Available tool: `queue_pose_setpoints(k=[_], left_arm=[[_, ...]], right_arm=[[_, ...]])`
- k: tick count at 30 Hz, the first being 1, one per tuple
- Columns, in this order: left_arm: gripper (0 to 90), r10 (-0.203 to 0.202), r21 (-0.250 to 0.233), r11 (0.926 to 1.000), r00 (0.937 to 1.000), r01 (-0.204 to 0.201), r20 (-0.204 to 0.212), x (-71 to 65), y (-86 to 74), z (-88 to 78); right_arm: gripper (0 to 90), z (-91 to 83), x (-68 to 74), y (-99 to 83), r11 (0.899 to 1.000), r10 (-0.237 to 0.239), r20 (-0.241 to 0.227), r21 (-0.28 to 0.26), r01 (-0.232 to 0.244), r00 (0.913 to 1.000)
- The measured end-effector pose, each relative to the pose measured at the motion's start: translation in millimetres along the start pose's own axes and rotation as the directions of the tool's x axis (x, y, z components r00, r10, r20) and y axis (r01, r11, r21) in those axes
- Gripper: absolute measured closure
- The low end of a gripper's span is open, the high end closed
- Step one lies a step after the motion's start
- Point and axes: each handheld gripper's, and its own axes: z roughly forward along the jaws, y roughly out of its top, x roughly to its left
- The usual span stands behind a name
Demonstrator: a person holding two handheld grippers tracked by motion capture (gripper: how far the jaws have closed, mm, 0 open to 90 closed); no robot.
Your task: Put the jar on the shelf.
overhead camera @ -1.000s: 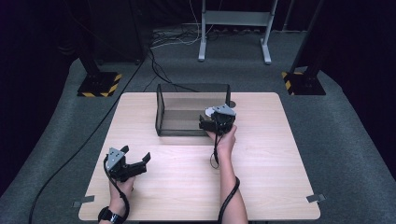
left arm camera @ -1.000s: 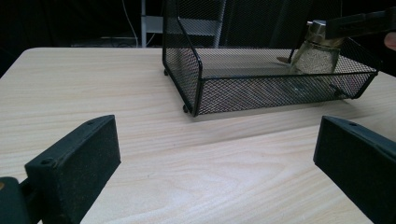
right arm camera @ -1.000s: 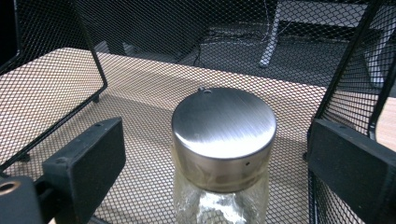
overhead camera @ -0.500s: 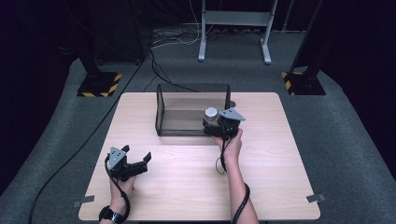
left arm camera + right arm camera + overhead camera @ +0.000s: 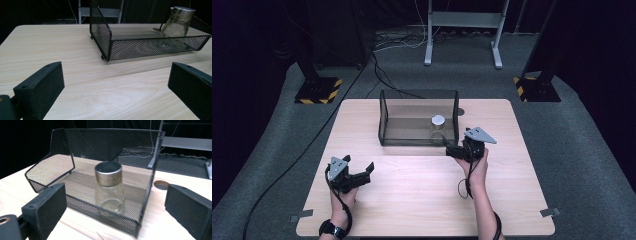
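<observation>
A black wire-mesh basket (image 5: 412, 143) stands at the back middle of the wooden table (image 5: 422, 205). Inside it, toward its right end, a glass jar with a silver lid (image 5: 438, 120) stands upright. My right gripper (image 5: 451, 150) is open just outside the basket's front right corner, its jaws pointing at the jar (image 5: 109, 187) through the low front wall (image 5: 100, 213). My left gripper (image 5: 366, 175) is open at the near left, empty, with its jaws low over bare wood. Its view shows the basket (image 5: 110, 47) and the jar (image 5: 178, 21) farther off.
A round cable hole (image 5: 460, 111) sits in the tabletop just right of the basket. Beyond the table's far edge are a grey metal stand (image 5: 462, 20), cables on the floor and two black posts with striped bases (image 5: 318, 91).
My right gripper has let go of the jar inside the basket and drawn back toward me, out over the front wall. The left gripper has stayed put.
</observation>
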Motion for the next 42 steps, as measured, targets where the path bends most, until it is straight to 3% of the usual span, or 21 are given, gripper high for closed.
queue_pose_setpoints(k=[14, 25, 42], left_arm=[[0.0, -0.004, -0.001, 1.0, 0.9998, 0.004, -0.021, 2.4, -0.4, 1.0], [0.0, 0.002, -0.004, 1.0, 0.9996, -0.002, -0.028, -3.1, 1.4, 2.9], [0.0, -0.001, -0.022, 0.9997, 0.9988, 0.0, -0.049, 1.8, 2.8, -4.0]], right_arm=[[2.9, -50.2, -28.5, -25.5, 0.998, 0.038, 0.075, -0.047, -0.035, 0.9965], [2.4, -84.6, -43.8, -43.6, 0.992, 0.095, 0.14, -0.099, -0.081, 0.9856], [1.8, -96.5, -53.7, -50.4, 0.993, 0.096, 0.195, -0.089, -0.08, 0.9761]])
